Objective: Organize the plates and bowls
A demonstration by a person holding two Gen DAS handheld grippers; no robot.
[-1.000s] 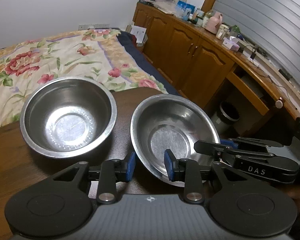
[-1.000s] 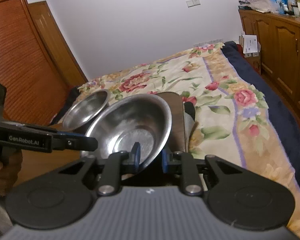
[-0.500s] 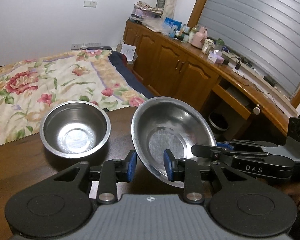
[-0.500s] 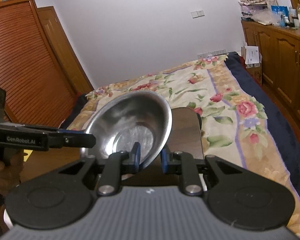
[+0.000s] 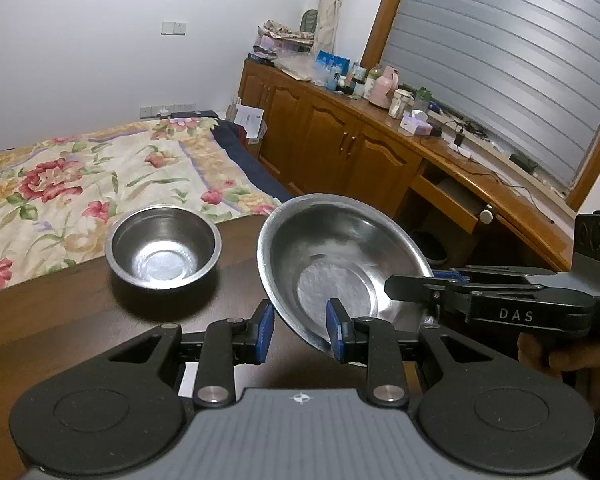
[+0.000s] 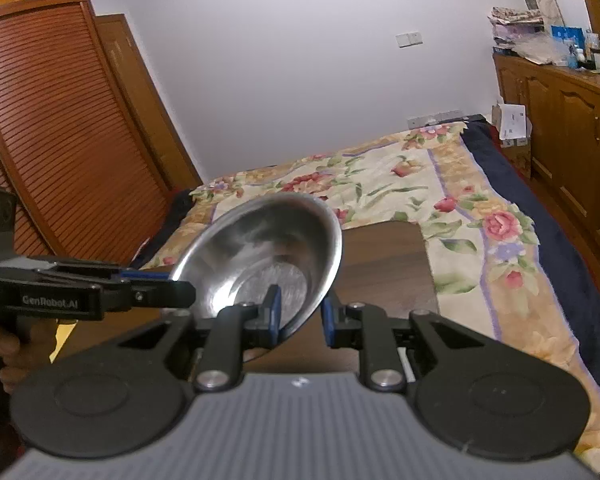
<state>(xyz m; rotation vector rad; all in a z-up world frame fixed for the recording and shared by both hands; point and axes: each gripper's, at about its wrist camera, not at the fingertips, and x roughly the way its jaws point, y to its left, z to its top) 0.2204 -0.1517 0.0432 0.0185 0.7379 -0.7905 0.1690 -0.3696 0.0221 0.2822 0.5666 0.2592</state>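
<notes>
A deep steel bowl [image 5: 164,256] stands upright on the dark wooden counter [image 5: 60,320], close to the edge that faces the bed [image 5: 80,184] with its floral cover. Everything else is placed from this bowl.

To its right, apart from it and raised clear of the counter, a shallow steel bowl [image 5: 340,256] hangs tilted, its open side turned up and towards the deep bowl. Its rim does not touch the deep bowl; a strip of bare counter shows between them.

The left tool [image 5: 300,332] sits on the near side of the deep bowl and slightly to its right. Its blue pads [image 5: 266,332] straddle the near rim of the shallow bowl, one outside the wall and one inside, clenched across the slanted metal.

The right tool [image 6: 300,316] comes in from the side farthest from the deep bowl. It grasps the opposite rim of the shallow bowl in the same way, with one pad inside the dish and one behind it. In the left wrist view it shows side-on, its tip at the rim and a person's hand [image 5: 556,356] wrapped around the grip. The other hand [image 6: 4,352] shows on the left tool's handle in the right wrist view.

From the right wrist camera the deep bowl cannot be seen; the shallow bowl fills the space in front of it.

Beyond the deep bowl and to its right, wooden cabinets [image 5: 340,148] line the wall.
</notes>
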